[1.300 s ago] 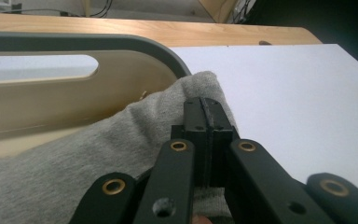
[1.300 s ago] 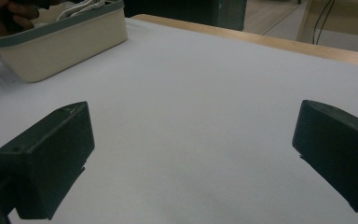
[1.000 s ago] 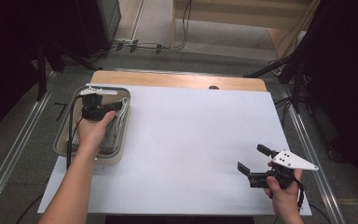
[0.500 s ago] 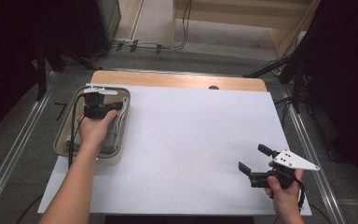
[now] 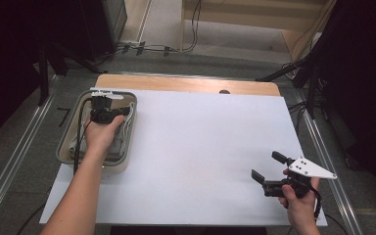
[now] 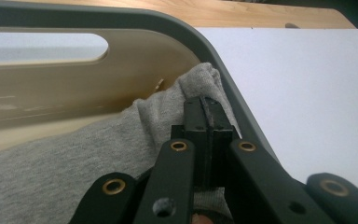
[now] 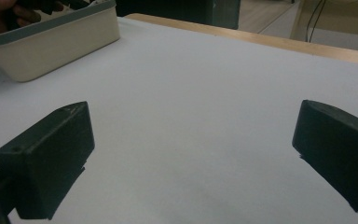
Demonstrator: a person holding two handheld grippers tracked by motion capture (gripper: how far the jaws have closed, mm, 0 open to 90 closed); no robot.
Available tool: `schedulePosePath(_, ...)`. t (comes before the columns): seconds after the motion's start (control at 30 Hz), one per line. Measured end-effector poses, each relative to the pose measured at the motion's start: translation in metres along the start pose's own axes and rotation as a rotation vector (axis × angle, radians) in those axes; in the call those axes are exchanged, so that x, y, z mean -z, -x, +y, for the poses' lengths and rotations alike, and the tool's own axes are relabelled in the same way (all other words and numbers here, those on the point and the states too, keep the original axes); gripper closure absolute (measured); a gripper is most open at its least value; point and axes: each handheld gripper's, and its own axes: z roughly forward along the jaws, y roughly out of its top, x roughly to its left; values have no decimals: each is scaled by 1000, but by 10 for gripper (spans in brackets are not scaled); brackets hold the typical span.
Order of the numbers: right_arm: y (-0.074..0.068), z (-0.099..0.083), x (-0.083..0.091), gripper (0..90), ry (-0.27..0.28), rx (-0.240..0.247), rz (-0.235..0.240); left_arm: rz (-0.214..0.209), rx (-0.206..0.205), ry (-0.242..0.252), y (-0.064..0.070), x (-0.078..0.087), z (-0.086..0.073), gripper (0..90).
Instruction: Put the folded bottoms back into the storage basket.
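Observation:
A grey cloth [image 6: 65, 158] lies in a beige bin with a grey rim [image 5: 63, 155] at the table's left. Inside the bin, my left gripper [image 6: 206, 103] is shut on a fold of that cloth near the bin's right wall [image 6: 235, 116]. In the high view the left gripper [image 5: 108, 110] sits over the bin's far half, and the cloth [image 5: 123, 134] peeks out beside the hand. At the front right of the table my right gripper [image 5: 269, 168] is held open with nothing between its jaws; in the right gripper view the right gripper [image 7: 191, 158] points across the sheet toward the bin [image 7: 51, 46].
A white sheet [image 5: 200, 147] covers most of the wooden table [image 5: 186, 84]. The table's front edge runs just below both hands. Cables and dark stands stand on the floor beyond the far edge.
The left gripper has shifted slightly inside the bin. The right gripper has barely moved.

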Motion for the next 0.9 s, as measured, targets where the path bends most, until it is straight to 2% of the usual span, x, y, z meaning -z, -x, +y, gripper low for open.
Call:
schedulePosePath(0.57, 1, 0, 0, 0, 5, 3, 2, 41, -8, -52, -1, -11, -2, 900)
schedulePosePath(0.9, 1, -1, 1, 0, 5, 1, 0, 39, 3, -88, -5, -16, -4, 900)
